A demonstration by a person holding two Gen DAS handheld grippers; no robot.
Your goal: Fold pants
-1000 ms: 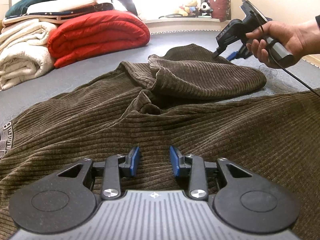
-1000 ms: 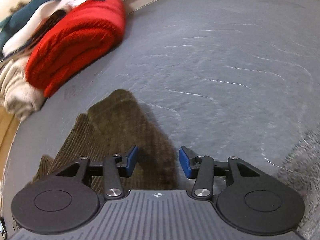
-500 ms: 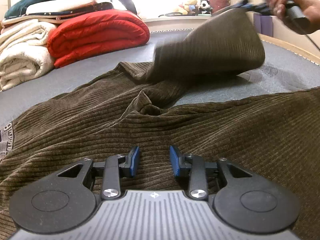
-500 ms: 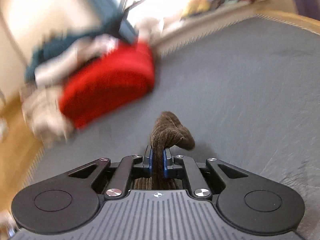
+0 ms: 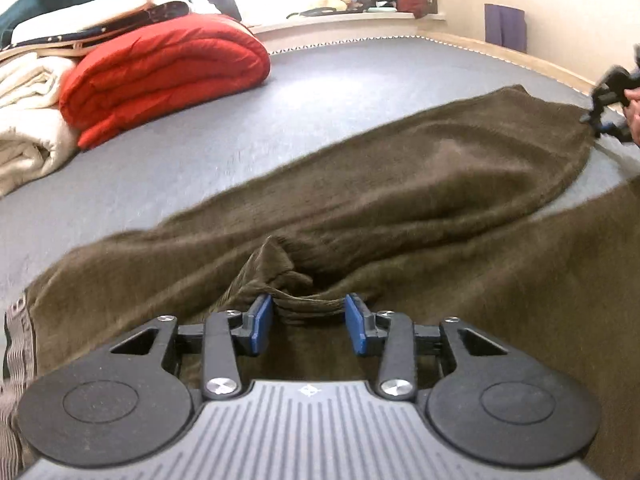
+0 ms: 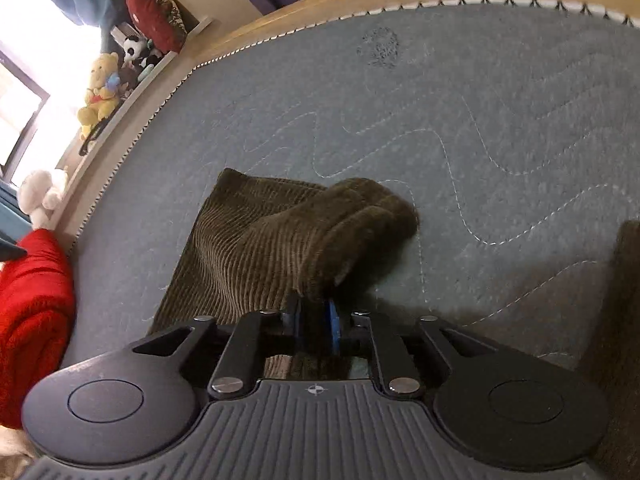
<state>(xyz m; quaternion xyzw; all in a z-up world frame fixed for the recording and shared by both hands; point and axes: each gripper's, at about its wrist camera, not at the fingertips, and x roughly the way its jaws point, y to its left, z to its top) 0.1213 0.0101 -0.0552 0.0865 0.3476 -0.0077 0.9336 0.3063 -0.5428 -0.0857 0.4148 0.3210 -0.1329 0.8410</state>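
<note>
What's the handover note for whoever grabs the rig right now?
Left gripper: jaws open, straddling a bunched ridge of the pants near the crotch, not clamped.
Right gripper: jaws shut on the cuff end of one pant leg, low over the mattress.
Pants: brown corduroy, spread on the grey mattress; the held leg is drawn out long toward the right, the other leg lies nearer the left gripper. Waistband at the left edge.
Done: one leg stretched out.
Left: set the cuff down, flatten the crotch bunch, lay leg over leg, then fold lengthwise. No fold made yet.
</note>
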